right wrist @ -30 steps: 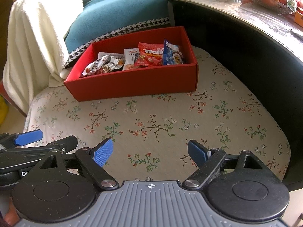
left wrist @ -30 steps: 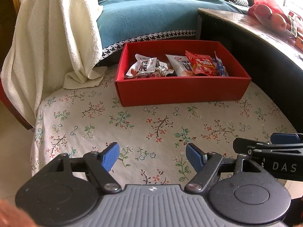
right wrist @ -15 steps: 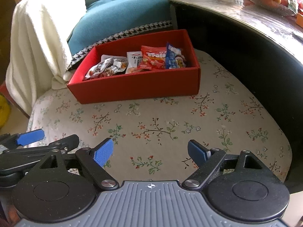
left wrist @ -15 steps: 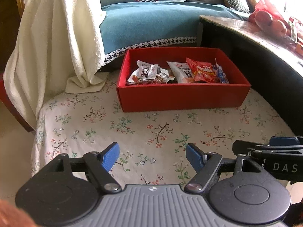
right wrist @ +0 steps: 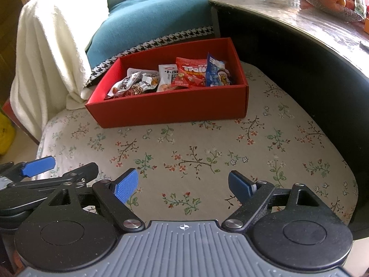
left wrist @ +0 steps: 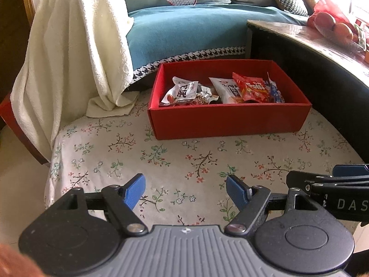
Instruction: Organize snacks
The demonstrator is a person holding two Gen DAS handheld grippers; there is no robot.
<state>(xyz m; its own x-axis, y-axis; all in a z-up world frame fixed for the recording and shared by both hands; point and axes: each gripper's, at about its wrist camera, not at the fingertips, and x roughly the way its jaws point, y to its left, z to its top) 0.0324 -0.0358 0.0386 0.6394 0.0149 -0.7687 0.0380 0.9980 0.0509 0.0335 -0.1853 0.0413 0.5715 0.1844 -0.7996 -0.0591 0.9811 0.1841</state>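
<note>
1. Nearest the cameras, the left gripper (left wrist: 185, 190) and the right gripper (right wrist: 183, 185) hang side by side above the near edge of a floral-print cushion (right wrist: 207, 152); both sets of blue fingers are spread wide and hold nothing; each tool shows at the margin of the other's view.
2. Between the grippers and the box, the floral fabric carries no loose packet that either view shows.
3. Farther back on the same cushion sits the red box (left wrist: 228, 118), well apart from both grippers; the snacks lie inside it, a silver packet (left wrist: 182, 91) at its left end, a white packet (left wrist: 227, 87) in the middle, a red gummy bag (right wrist: 192, 72) and a blue packet (right wrist: 215, 72) standing toward its right end.
4. Beyond the box, a cream towel (left wrist: 76, 53) drapes at left, a teal sofa cover (left wrist: 186, 30) runs behind, and a dark table (right wrist: 299, 53) rises at right.
5. Judged from this, the gathering looks done or nearly so; any next move would call for a long reach forward to the box.
</note>
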